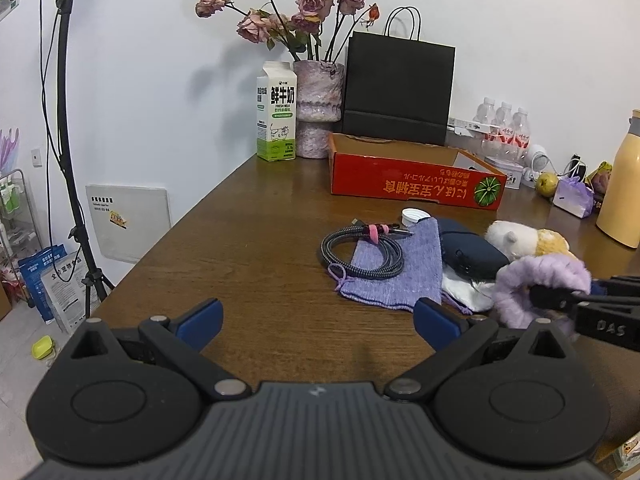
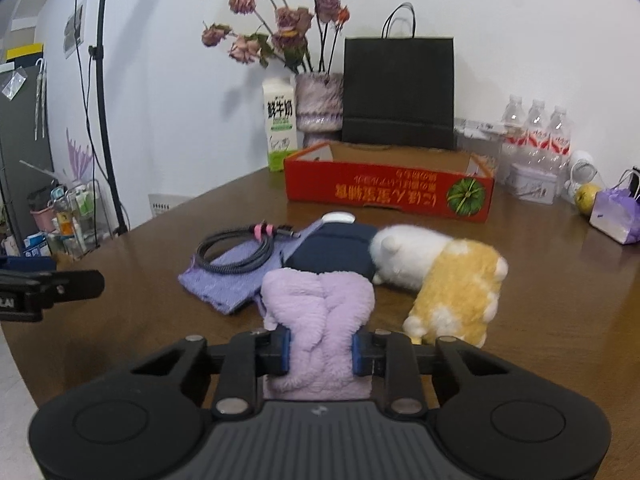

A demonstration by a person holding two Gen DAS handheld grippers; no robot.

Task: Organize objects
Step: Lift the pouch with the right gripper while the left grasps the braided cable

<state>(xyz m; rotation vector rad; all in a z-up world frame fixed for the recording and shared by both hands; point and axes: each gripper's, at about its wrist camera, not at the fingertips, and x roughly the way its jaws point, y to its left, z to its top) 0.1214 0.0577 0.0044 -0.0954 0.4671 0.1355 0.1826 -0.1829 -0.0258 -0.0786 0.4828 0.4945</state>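
1. In the left wrist view, the left gripper (image 1: 318, 320) is hovering over the bare wooden table (image 1: 256, 248) with its blue pads (image 1: 202, 318) standing wide apart and nothing between them.
2. Ahead of it and to its right, a coiled braided cable (image 1: 362, 254) is lying partly on a purple knitted pouch (image 1: 404, 270), with a dark blue case (image 1: 472, 254) just beyond the pouch and a white-and-yellow plush toy (image 1: 528, 240) further right.
3. At its right edge, the right gripper's black finger (image 1: 556, 298) is pressing into a fluffy lilac scrunchie (image 1: 536, 280).
4. Well ahead, a red cardboard tray (image 1: 412, 184) is sitting open before a black paper bag (image 1: 398, 88), with a milk carton (image 1: 277, 114) and a vase of dried roses (image 1: 318, 108) to their left.
5. In the right wrist view, the right gripper (image 2: 321, 350) is clamping the fluffy lilac scrunchie (image 2: 320, 312), which is bulging between its two blue pads (image 2: 285, 350).
6. Directly beyond the scrunchie, the dark blue case (image 2: 332, 252) is lying on the purple knitted pouch (image 2: 224, 280); the coiled braided cable (image 2: 240, 252) is lying ahead to the left and the plush toy (image 2: 440, 272) just to the right.
7. The red cardboard tray (image 2: 388, 192) is standing farther ahead, and the left gripper (image 2: 52, 288) is showing at the far left edge.
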